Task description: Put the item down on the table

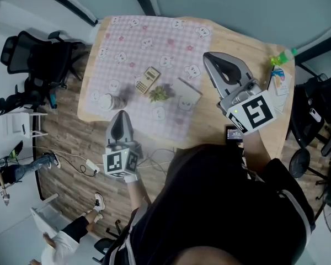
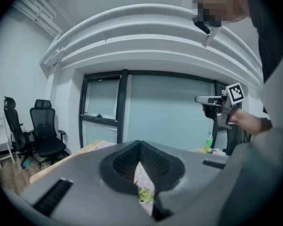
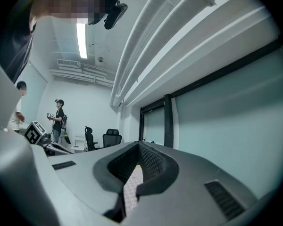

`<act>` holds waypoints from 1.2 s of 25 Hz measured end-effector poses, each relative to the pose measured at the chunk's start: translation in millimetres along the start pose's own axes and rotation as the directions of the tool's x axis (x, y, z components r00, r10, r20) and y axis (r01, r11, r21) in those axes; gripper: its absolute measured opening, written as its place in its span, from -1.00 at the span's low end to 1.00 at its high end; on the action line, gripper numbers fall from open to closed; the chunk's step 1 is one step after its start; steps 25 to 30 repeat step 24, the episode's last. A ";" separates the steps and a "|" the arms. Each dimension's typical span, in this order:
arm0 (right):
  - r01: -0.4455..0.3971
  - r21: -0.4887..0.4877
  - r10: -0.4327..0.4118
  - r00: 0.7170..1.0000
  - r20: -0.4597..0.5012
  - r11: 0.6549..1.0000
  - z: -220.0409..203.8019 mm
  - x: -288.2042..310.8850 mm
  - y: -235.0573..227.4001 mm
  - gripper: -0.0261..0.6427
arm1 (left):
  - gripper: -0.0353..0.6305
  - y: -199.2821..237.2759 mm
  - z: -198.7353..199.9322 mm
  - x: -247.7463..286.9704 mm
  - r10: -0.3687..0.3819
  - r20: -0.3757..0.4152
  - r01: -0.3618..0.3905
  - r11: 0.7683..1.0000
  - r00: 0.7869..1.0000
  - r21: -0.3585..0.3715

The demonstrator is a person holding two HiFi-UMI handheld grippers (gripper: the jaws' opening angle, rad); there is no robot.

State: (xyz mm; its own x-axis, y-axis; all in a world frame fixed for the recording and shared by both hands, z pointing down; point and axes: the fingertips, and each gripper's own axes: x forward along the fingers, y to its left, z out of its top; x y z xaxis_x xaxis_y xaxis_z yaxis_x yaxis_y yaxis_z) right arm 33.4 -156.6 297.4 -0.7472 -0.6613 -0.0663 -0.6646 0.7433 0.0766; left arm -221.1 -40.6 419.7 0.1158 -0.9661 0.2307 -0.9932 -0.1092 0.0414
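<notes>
The left gripper hangs over the near edge of the cloth, jaws closed on nothing. The right gripper is over the cloth's right edge, also closed and empty. No item is held. A plant lies mid-cloth on the table, between a calculator and a white box. A bottle stands beyond the cloth's right side.

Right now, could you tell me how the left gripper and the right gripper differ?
The left gripper hangs over the near edge of the checked tablecloth; the right gripper hangs over the bare table beside it. The left gripper points straight ahead; the right gripper angles leftward. Both have jaws together, holding nothing.
</notes>
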 end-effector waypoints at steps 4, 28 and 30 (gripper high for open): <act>-0.001 0.008 0.001 1.000 0.002 1.000 -0.3 -1.1 0.3 -0.89 | -0.91 -2.7 0.9 0.4 -0.014 0.010 0.014 1.000 1.000 -0.007; -0.002 0.022 0.002 1.000 -0.005 1.000 -3.3 -3.6 -1.1 -0.89 | -0.91 -8.9 -1.4 1.2 -0.036 0.009 0.036 0.999 0.999 -0.013; -0.002 0.022 0.002 1.000 -0.005 1.000 -3.3 -3.6 -1.1 -0.89 | -0.91 -8.9 -1.4 1.2 -0.036 0.009 0.036 0.999 0.999 -0.013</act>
